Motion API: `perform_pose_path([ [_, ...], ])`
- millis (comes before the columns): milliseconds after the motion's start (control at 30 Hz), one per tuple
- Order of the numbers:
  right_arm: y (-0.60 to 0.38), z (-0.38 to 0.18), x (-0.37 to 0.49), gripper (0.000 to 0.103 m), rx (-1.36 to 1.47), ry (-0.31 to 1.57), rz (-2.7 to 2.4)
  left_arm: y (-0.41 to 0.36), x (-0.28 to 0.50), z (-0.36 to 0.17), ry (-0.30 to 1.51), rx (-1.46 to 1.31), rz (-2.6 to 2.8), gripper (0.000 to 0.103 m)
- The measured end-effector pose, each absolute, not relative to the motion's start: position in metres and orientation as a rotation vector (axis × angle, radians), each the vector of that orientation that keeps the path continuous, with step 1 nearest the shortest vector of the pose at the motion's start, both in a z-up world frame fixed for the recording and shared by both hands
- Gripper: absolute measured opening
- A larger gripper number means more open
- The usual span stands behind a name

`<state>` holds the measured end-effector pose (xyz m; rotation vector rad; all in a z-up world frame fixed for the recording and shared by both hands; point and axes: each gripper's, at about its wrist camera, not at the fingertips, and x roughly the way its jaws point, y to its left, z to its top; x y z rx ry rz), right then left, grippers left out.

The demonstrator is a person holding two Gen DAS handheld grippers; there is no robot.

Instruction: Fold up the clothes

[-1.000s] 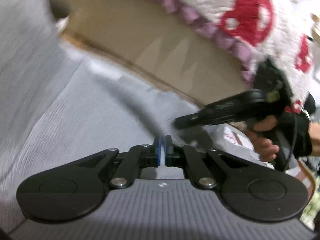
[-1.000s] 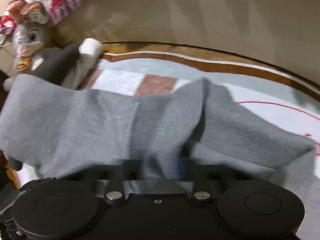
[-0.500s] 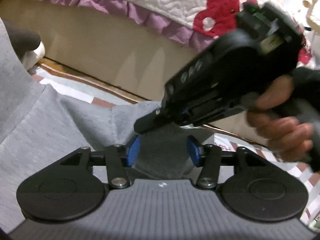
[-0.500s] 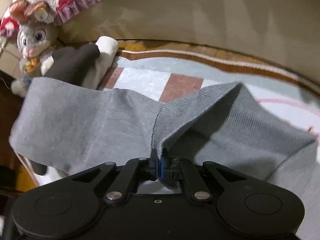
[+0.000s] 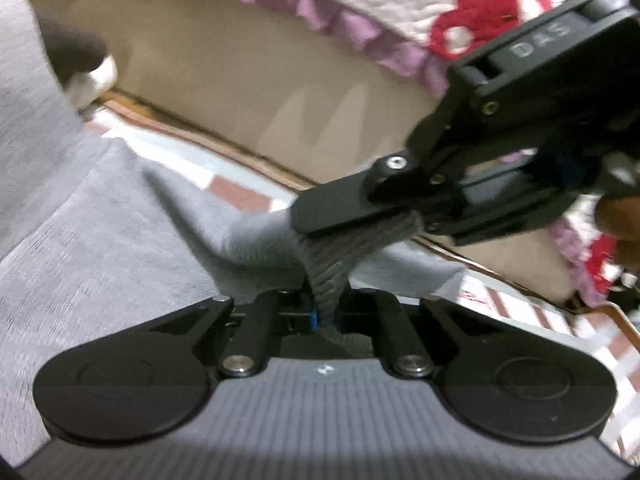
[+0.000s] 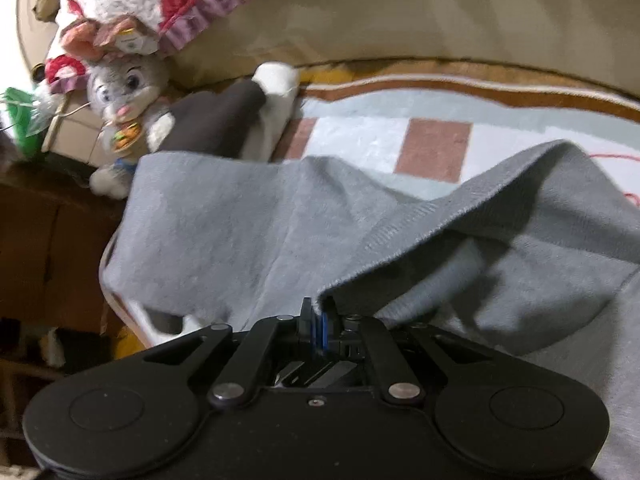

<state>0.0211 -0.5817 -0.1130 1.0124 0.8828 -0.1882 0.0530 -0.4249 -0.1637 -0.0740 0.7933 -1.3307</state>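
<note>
Both grippers pinch one ribbed hem: left gripper (image 5: 320, 312) just near of right gripper (image 6: 318, 320); grey sweater (image 6: 224, 232) trails left across the rug (image 6: 360, 136).

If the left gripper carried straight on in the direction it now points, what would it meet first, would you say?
Most likely the right gripper, whose finger crosses just ahead of the left gripper; both are shut on the same bunched bit of grey garment. Past it stands the beige bed side, though depth is unclear.

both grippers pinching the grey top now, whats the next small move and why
Probably draw the left hand-held gripper and right hand-held gripper apart: both are shut on the ribbed hem of the grey top, which bunches between them, so tension would flatten it.
</note>
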Motion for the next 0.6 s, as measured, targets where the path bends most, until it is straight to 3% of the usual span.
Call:
perform_pose_path([
  [100, -0.590, -0.104, 0.018, 0.011, 0.945, 0.853, -0.138, -0.416, 0.067, -0.163, 0.822, -0.163, -1.448, 0.006],
  [133, -0.594, -0.098, 0.014, 0.019, 0.907, 0.823, -0.147, -0.413, 0.073, -0.166, 0.848, -0.210, -1.463, 0.006],
  [167, -0.598, -0.092, 0.009, 0.034, 0.878, 0.791, -0.159, -0.411, 0.080, -0.171, 0.891, -0.271, -1.468, 0.006],
  [233, -0.606, -0.080, -0.004, 0.045, 0.819, 0.723, -0.192, -0.405, 0.097, -0.187, 1.006, -0.430, -1.471, 0.006],
  [433, -0.591, -0.073, -0.017, 0.045, 0.297, 0.875, -0.257, -0.395, 0.122, -0.253, 1.321, -0.912, -1.322, 0.006],
  [600, -0.571, -0.104, -0.020, 0.043, 0.008, 1.046, -0.210, -0.397, 0.117, -0.249, 1.312, -0.871, -1.352, 0.006],
])
